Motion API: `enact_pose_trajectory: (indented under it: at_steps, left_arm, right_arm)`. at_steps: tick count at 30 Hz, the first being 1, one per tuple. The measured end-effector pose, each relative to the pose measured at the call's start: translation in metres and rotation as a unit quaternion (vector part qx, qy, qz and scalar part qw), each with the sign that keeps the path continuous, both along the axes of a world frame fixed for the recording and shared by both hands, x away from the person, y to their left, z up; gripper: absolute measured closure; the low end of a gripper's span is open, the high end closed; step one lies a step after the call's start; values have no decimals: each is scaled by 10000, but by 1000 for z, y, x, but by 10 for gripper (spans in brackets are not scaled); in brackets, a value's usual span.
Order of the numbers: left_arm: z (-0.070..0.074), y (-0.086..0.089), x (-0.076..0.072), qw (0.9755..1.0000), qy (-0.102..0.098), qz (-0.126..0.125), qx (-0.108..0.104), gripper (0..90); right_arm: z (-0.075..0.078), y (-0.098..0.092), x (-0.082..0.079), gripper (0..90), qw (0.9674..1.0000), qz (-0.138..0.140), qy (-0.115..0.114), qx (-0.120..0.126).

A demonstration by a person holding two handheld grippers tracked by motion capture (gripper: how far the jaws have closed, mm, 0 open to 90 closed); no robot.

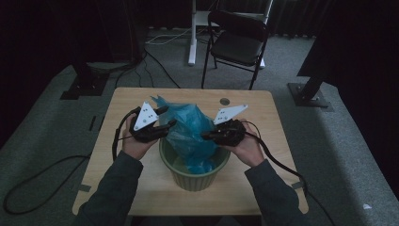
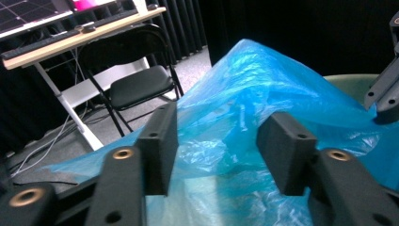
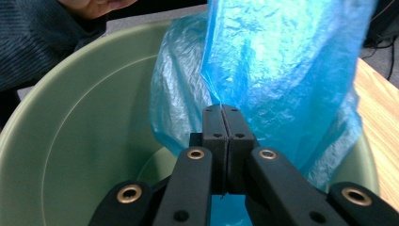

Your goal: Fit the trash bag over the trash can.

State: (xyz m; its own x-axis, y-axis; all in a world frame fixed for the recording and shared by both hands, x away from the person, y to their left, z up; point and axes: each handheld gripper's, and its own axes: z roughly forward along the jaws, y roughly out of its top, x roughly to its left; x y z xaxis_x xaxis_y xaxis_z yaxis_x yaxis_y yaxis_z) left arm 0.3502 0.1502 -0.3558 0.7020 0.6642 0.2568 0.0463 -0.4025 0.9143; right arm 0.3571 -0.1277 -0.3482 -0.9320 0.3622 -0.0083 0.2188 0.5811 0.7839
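Right gripper (image 3: 221, 110) pinched tight on blue bag (image 3: 282, 61) over green bucket (image 3: 70, 127); left gripper (image 2: 219, 141) wide, holding nothing.

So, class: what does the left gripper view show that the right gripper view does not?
Left gripper view alone: the left gripper with jaws apart, a black folding chair and a desk behind. Right gripper view alone: the right gripper shut on the blue plastic bag, the wooden table. Both share the bag and the green bin.
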Motion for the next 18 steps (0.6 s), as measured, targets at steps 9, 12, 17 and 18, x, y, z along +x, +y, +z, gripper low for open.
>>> enact_pose_trajectory:
  at_steps: [9,12,17,18]
  left_arm:
    - [-3,-18,-2,9993,56,-234,302,840]
    - [-3,-19,-3,9990,55,-277,341,852]
    - [-4,-21,-5,9987,42,-321,397,859]
    - [-4,-21,-6,9985,41,-334,426,860]
  right_arm:
    - [5,-5,-3,744,9998,124,-4,146]
    - [11,-12,-5,661,9993,163,11,324]
    - [25,-24,-5,598,9973,36,-115,718]
    - [27,-25,-4,588,9969,-2,-121,781]
